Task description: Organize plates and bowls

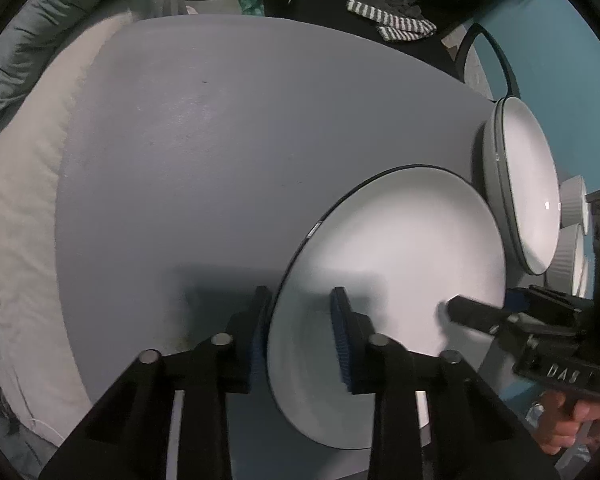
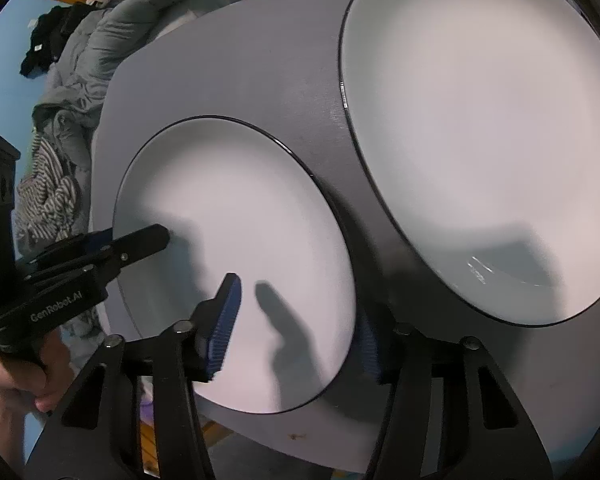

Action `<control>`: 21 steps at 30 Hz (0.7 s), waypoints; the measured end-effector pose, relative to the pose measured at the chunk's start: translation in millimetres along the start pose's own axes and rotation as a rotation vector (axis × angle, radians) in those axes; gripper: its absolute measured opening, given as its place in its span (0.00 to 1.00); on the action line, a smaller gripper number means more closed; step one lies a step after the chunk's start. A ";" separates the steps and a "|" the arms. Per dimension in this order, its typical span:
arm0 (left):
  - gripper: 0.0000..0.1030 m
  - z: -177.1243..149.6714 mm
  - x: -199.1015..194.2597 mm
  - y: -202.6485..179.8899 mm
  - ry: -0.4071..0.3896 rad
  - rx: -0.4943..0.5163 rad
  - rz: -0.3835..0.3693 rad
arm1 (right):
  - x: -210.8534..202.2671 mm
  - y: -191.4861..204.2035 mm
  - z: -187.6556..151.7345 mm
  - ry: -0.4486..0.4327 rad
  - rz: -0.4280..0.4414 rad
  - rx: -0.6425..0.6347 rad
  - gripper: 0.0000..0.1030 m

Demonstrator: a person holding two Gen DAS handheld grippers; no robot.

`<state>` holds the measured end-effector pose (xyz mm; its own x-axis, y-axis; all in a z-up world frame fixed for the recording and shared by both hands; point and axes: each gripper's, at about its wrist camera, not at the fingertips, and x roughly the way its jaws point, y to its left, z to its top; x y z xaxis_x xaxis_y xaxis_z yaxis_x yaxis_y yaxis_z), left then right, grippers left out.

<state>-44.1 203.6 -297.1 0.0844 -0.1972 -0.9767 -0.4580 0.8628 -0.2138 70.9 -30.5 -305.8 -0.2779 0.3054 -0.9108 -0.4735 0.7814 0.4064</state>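
A white plate with a thin dark rim (image 1: 396, 240) (image 2: 236, 208) lies on the grey table (image 1: 200, 140), near its front edge. My left gripper (image 1: 300, 328) straddles the plate's left rim. Its outer pad is against the edge and its inner pad on the plate's face, so it is shut on the plate. My right gripper (image 2: 296, 332) straddles the opposite rim. Its inner pad hangs a little above the white face, while its outer pad sits half hidden below the rim, so it is open. A larger white plate (image 1: 528, 184) (image 2: 480, 140) rests just beyond.
Ribbed white bowls (image 1: 576, 204) stand past the larger plate, at the table's far right. Grey bedding (image 1: 40, 40) and a pale cover border the table's left side. A striped cloth (image 1: 408, 24) lies on a dark chair behind. A hand (image 2: 16, 380) holds the other gripper's handle.
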 end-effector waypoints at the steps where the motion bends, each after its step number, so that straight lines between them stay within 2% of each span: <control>1: 0.25 -0.6 -0.6 1.8 0.000 -0.005 -0.008 | -1.0 -2.6 -0.9 -0.003 -0.005 0.003 0.43; 5: 0.21 -3.7 -4.1 7.6 -0.004 -0.029 -0.021 | -2.5 -11.2 -1.8 -0.010 -0.015 0.025 0.19; 6: 0.20 -5.0 -4.7 8.3 -0.003 -0.029 -0.021 | -2.8 -14.6 -2.3 -0.010 -0.011 0.030 0.17; 11: 0.20 -14.5 -5.5 2.1 0.010 -0.008 0.007 | -1.0 -13.7 -1.6 -0.005 -0.007 0.025 0.17; 21: 0.20 -37.3 -17.1 1.6 0.020 -0.055 -0.019 | -7.2 -2.3 0.7 0.022 -0.047 -0.029 0.16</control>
<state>-79.3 191.0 -280.1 0.0760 -0.2234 -0.9718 -0.5048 0.8318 -0.2307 74.6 -34.2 -300.2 -0.2732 0.2566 -0.9271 -0.5100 0.7785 0.3658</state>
